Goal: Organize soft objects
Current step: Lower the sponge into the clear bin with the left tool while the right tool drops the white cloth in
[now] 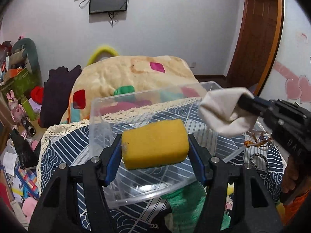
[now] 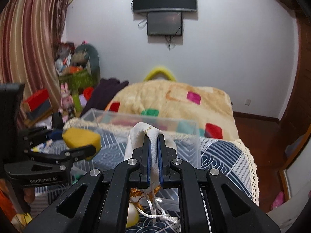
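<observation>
My left gripper is shut on a yellow sponge and holds it above the clear plastic box. The sponge and left gripper also show at the left of the right wrist view. My right gripper is shut on a cream drawstring pouch, held over the box. In the left wrist view the pouch hangs from the right gripper above the box's right side.
The box stands on a table with a blue patterned cloth edged in lace. A green knitted item and a dark bead bracelet lie near the box. A beige blanket covers the bed behind. Clutter fills the floor at left.
</observation>
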